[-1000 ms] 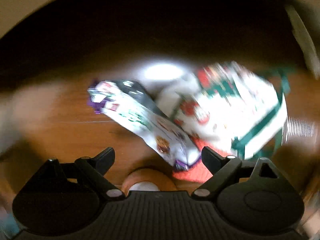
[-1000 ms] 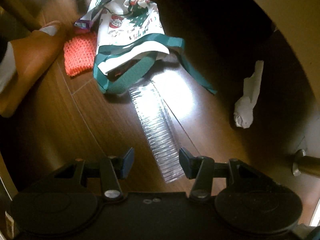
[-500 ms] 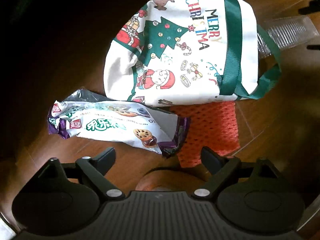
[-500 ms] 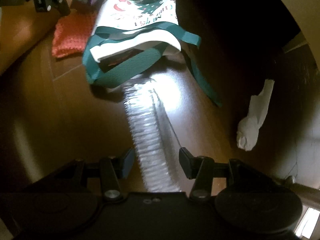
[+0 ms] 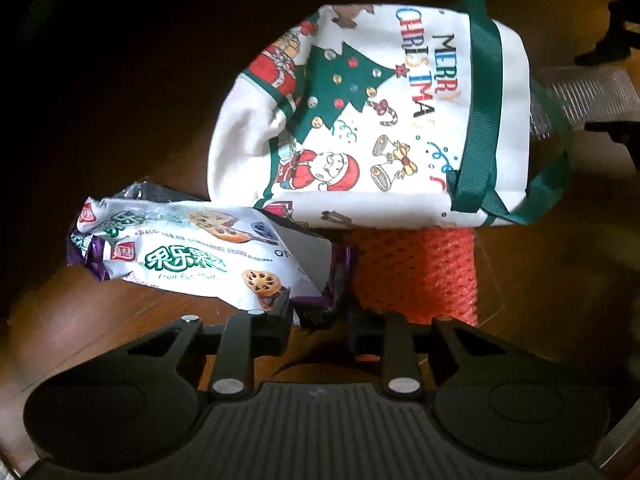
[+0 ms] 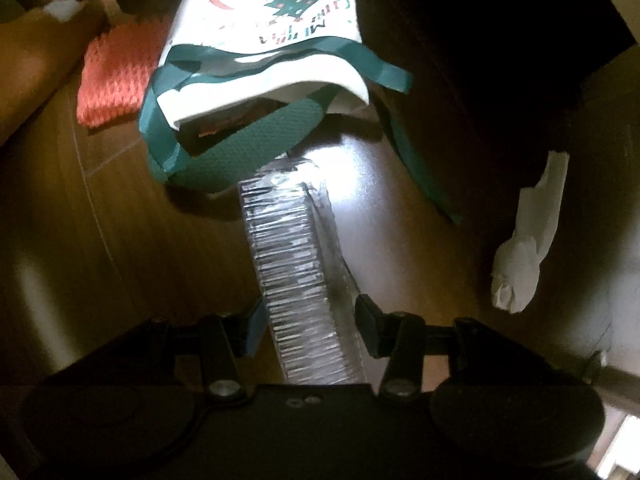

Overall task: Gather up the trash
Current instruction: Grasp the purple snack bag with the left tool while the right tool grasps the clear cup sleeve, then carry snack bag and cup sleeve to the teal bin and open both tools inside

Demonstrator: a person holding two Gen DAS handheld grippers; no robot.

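Dim, fisheye-bent views with dark vignetted corners, glare on the floor (image 6: 352, 184), slight motion blur.

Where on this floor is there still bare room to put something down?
Bare wood lies between the clear ribbed plastic tray and the crumpled white tissue, and left of the tray. It is crowded where the snack wrapper, orange mesh and Christmas tote bag meet.

Wrapper (image 5: 208, 258) left of net (image 5: 416, 268)
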